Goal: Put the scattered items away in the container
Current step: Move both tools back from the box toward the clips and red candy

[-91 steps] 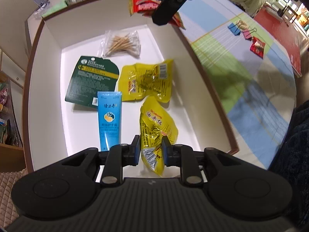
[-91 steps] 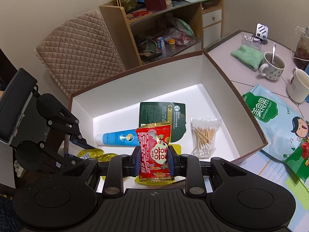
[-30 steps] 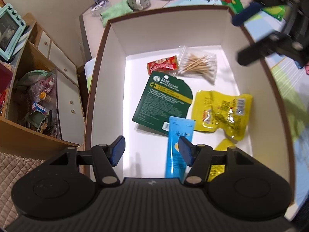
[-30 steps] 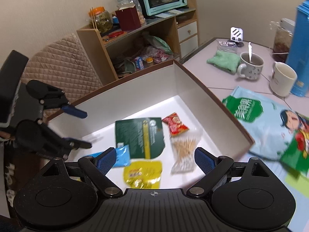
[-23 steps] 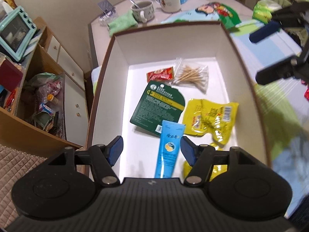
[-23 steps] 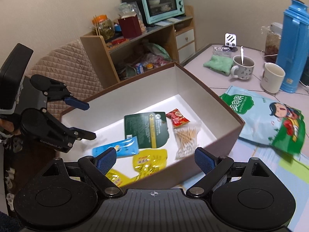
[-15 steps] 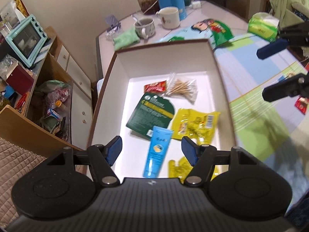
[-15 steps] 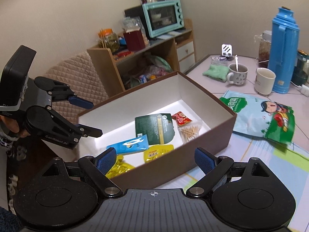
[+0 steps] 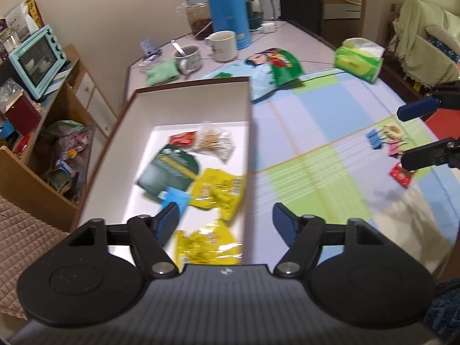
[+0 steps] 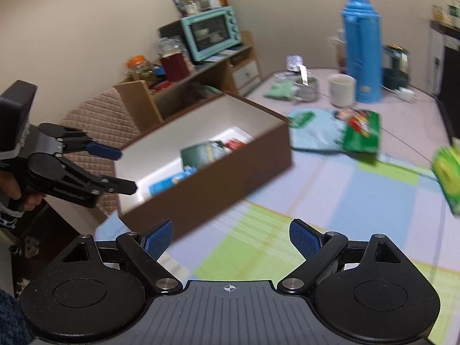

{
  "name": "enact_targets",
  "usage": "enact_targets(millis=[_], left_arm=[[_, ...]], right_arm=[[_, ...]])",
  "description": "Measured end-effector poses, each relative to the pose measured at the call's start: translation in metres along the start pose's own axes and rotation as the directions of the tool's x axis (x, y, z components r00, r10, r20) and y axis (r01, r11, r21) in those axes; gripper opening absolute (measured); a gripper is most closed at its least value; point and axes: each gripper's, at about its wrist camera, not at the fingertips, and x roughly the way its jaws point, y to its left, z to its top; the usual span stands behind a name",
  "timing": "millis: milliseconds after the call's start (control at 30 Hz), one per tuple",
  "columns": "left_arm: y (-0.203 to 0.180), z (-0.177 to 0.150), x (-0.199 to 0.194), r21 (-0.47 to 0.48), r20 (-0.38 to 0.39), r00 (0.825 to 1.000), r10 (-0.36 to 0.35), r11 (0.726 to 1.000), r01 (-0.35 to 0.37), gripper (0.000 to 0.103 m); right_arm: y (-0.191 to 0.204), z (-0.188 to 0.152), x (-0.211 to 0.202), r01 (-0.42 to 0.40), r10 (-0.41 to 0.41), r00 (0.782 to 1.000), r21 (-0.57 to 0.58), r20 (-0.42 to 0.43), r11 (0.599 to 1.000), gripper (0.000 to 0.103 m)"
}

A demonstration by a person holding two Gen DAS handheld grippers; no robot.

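**Clerk:** Left wrist view, entry one. Counter [image 9: 330, 132] under a pastel check cloth, shelving at 9 o'clock. Brown box [image 9: 249, 132], white inside, holds: red sachet [image 9: 181, 139], cotton swab bag [image 9: 214, 143], dark green packet [image 9: 169, 172], blue tube [image 9: 175, 198], two yellow snack packs [image 9: 220, 192]. Left gripper [image 9: 225, 220]: fingers spread wide, nothing between them, hanging above the box's near right wall.

**Checker:** Items outside the box?

**Clerk:** At 3 o'clock on the cloth: blue binder clip [image 9: 373, 139], pink clip [image 9: 393, 149], small red packet [image 9: 402, 174]. Right gripper [image 9: 422, 132] hangs just above them, fingers parted, empty.

**Checker:** Right wrist view?

**Clerk:** Entry two. Same counter, blurred. Box [image 10: 218, 178] at 11 o'clock, green packet [image 10: 205, 149] and tube [image 10: 172, 178] visible over its wall. Left gripper [image 10: 115, 166] at 9 o'clock beside the box, fingers apart. Right gripper [image 10: 230, 240]: fingers apart, holding nothing, bare cloth below. Clips not in this view.

**Checker:** Status and hazards?

**Clerk:** My judgement: tidying is partial, with three loose pieces on the cloth. Clips are small and hard, so an off-centre pinch could squirt one away. The flat packet gives fingers little to catch and may slide, or the cloth may bunch.
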Motion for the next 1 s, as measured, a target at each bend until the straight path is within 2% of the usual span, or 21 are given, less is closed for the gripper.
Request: enact_targets(millis=[433,767,1000], left_arm=[[-0.101,-0.004,0.019,-0.024,-0.024,0.99,-0.141,0.99,0.141,0.077],[-0.179,0.0,0.05,0.052,-0.048,0.961,-0.272,0.96,0.274,0.077],[-0.223,0.01,0.078,0.132,-0.049,0.944,-0.326,0.935,0.329,0.077]], right_arm=[[-0.072,-0.068,-0.07,0.153,-0.145,0.987,0.123,-0.072,0.981,0.09],[-0.128,-0.105,-0.099,0.233,-0.207,0.968,0.203,-0.143,0.951,0.09],[-0.158,-0.119,-0.106,0.269,-0.23,0.957,0.248,-0.175,0.931,0.09]])
